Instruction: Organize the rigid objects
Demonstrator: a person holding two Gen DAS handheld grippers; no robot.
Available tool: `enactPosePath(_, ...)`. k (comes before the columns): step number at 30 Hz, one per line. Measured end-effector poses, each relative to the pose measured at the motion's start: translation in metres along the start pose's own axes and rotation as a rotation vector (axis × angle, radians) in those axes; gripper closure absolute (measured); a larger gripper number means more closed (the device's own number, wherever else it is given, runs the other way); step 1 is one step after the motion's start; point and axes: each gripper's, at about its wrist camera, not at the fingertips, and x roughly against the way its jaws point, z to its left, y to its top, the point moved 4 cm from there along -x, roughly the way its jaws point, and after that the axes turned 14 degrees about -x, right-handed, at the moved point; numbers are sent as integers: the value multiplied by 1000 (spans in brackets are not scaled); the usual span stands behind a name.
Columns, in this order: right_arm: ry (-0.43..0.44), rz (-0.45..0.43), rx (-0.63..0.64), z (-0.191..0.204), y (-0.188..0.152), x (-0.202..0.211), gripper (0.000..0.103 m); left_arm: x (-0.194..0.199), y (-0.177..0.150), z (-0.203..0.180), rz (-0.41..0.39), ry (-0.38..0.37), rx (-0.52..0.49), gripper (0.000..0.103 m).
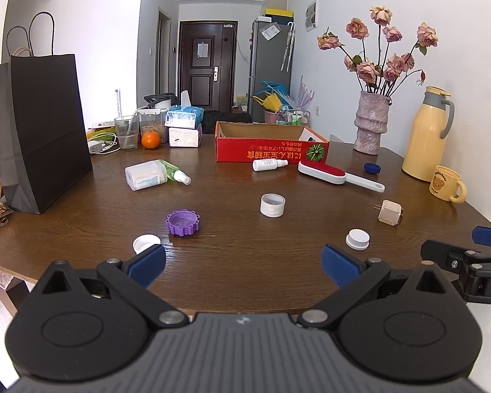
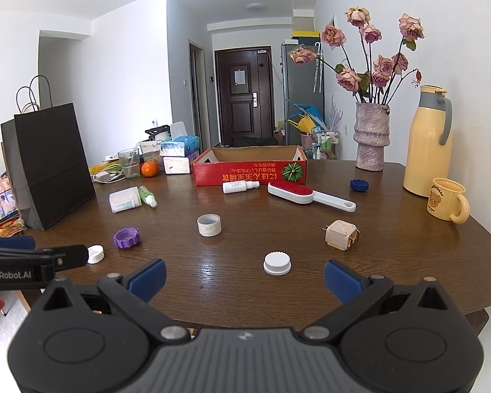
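Both the left gripper [image 1: 244, 263] and the right gripper [image 2: 244, 275] hang wide and empty; the white cap [image 2: 277, 263] sits bottom centre on the surface [image 2: 232, 281], where it could skid if nudged

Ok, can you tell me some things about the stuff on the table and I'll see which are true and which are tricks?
1. Both grippers are open and hold nothing. True: the left gripper and the right gripper are empty.
2. The purple cap sits inside the red box. False: it lies on the table, far from the box.
3. The lint brush lies in front of the red box. True.
4. The yellow mug is tipped over. False: it stands upright beside the yellow jug.
5. The orange is near the glass. True.
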Motion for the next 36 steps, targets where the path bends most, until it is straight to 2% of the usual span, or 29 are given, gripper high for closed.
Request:
enactPosePath(13, -16, 17, -2, -8, 0, -19, 0, -20, 1, 9, 31, 42, 3, 0)
enactPosePath(36, -70, 101, -41, -33, 3, -89, 0, -98, -5, 39, 144, 58, 48, 0)
